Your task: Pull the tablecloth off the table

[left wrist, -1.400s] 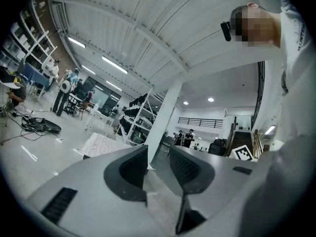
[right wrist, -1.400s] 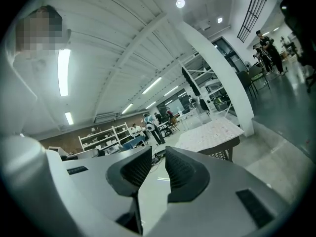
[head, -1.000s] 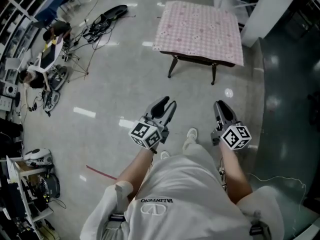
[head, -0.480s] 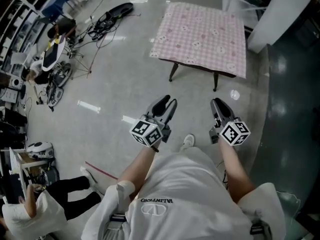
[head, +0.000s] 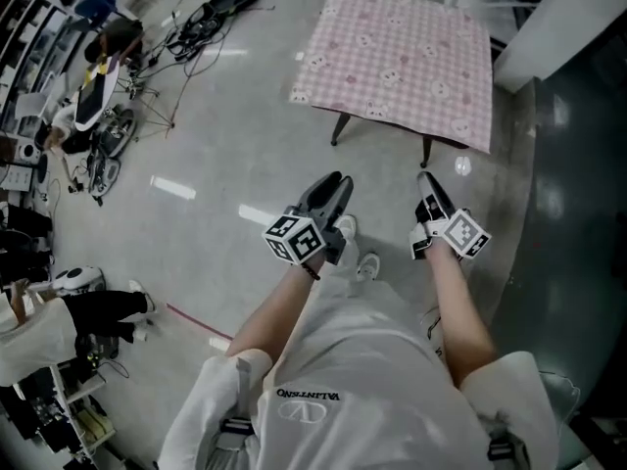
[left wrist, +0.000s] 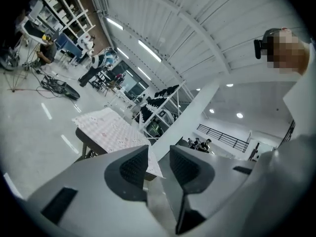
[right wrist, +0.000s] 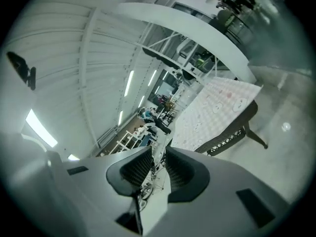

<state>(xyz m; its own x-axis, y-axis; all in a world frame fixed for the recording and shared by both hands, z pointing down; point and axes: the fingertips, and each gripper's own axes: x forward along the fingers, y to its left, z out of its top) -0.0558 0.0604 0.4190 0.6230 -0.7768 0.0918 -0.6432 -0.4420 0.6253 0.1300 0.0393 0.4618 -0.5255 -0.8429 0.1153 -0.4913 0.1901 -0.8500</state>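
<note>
While the cloth [head: 402, 62] covers the surface [head: 337, 128], both tools hang short of it.
Jaws of left tool [head: 333, 182] and right tool [head: 427, 178] stand apart, nothing between them; both over the floor [head: 225, 145], well apart from the cloth.

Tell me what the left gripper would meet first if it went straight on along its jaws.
Probably the near hanging edge of the pink checked tablecloth: its corner shows in the gap between the open, empty jaws of the left gripper. Only bare grey floor seems to lie between; depth is unclear.
</note>
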